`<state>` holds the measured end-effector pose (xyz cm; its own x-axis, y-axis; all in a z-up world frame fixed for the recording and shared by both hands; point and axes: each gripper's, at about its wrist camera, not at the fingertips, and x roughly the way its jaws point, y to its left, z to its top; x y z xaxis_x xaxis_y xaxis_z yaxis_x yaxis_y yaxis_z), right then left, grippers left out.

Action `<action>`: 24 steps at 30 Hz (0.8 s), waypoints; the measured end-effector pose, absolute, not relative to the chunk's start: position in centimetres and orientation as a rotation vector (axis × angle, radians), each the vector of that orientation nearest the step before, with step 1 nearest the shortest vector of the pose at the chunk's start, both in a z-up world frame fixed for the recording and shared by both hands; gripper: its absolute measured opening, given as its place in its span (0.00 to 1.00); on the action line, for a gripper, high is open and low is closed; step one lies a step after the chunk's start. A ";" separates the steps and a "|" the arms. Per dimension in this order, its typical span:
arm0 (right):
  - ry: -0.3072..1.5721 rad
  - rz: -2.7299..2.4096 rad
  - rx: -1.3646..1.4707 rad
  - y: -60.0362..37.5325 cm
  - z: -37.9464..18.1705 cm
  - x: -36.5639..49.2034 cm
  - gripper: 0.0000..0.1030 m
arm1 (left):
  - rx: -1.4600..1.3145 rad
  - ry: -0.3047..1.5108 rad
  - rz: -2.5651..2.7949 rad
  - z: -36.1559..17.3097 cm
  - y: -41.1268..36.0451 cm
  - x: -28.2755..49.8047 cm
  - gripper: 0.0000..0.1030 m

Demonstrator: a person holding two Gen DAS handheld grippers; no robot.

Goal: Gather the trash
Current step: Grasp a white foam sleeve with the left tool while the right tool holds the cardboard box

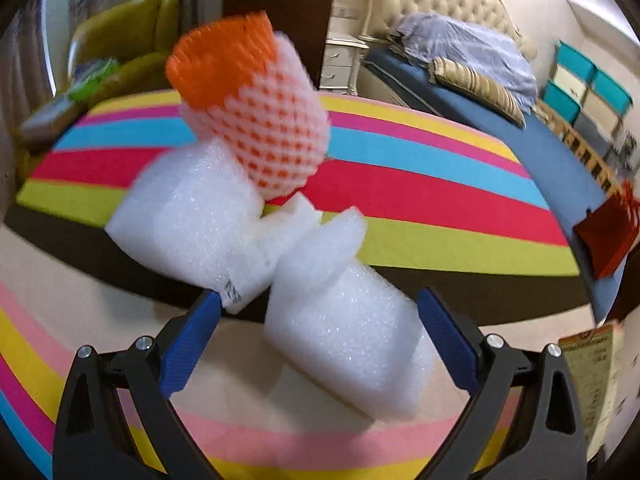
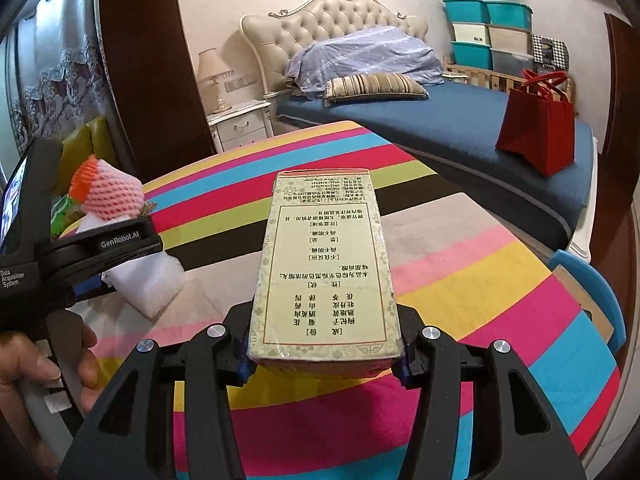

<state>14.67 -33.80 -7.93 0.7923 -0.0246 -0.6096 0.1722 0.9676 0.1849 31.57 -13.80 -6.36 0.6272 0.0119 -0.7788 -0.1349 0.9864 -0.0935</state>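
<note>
Striped table (image 2: 500, 280): 2 white foam pieces (image 1: 344, 332), 1 net sleeve (image 1: 260, 120), 1 box (image 2: 324, 276).

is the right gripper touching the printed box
Touching: the right wrist view shows the right gripper clamped on both sides of the printed box.

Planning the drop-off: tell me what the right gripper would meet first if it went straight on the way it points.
The right gripper, shut on the printed carton, points down across the striped tablecloth. The carton's far end would probably touch that cloth first; the blue bed lies beyond. Depth is unclear.
</note>
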 end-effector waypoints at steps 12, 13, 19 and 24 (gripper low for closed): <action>0.660 -0.103 0.219 -33.4 -8.0 14.8 0.48 | -0.144 0.900 -0.043 -5.7 -10.8 25.9 0.92; 0.660 -0.104 0.219 -33.4 -8.0 14.8 0.48 | -0.153 0.879 -0.028 -5.4 -11.2 26.0 0.92; 0.648 -0.101 0.232 -33.5 -7.9 14.5 0.49 | -0.168 0.846 0.054 -5.3 -14.2 29.5 0.93; 0.657 -0.091 0.254 -33.9 -8.1 14.7 0.49 | -0.113 0.928 0.074 -7.3 -16.0 32.7 0.93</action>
